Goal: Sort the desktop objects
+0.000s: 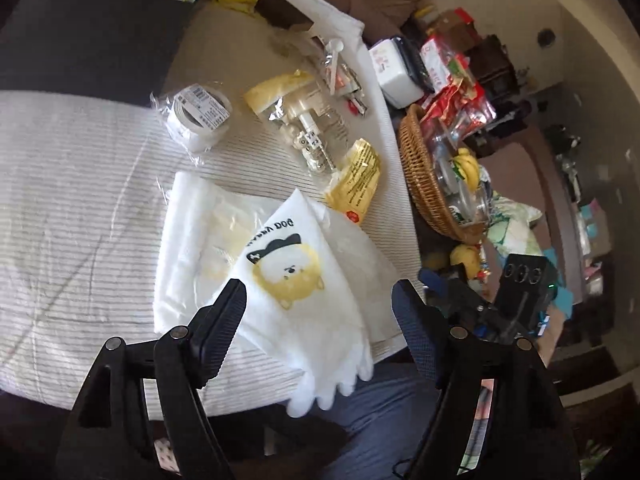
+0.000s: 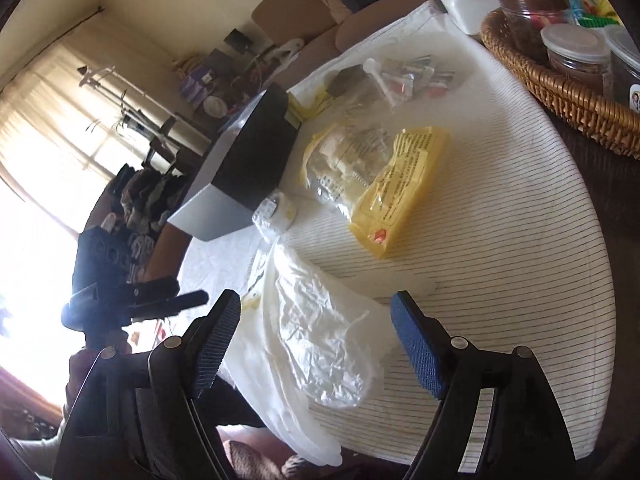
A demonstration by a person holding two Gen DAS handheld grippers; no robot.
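A flat pack of white gloves with a yellow dog print (image 1: 288, 272) lies on the striped tablecloth (image 1: 80, 200), its fingers hanging over the near edge. My left gripper (image 1: 318, 292) is open above it, one finger on each side and neither pad touching it. In the right wrist view the same crinkled white pack (image 2: 320, 352) lies under my open right gripper (image 2: 316, 300), with nothing gripped. Further back are a wrapped roll of tape (image 1: 198, 116), a yellow bag with clear pump parts (image 1: 356, 180) and a small packet of sachets (image 1: 340, 76).
A black and grey box (image 2: 256, 160) stands at the table's far left. A wicker basket (image 2: 560, 96) with jars sits off the right edge, beside bananas (image 1: 468, 164) and red snack packets. A person's trouser leg (image 1: 380, 420) is below the near edge.
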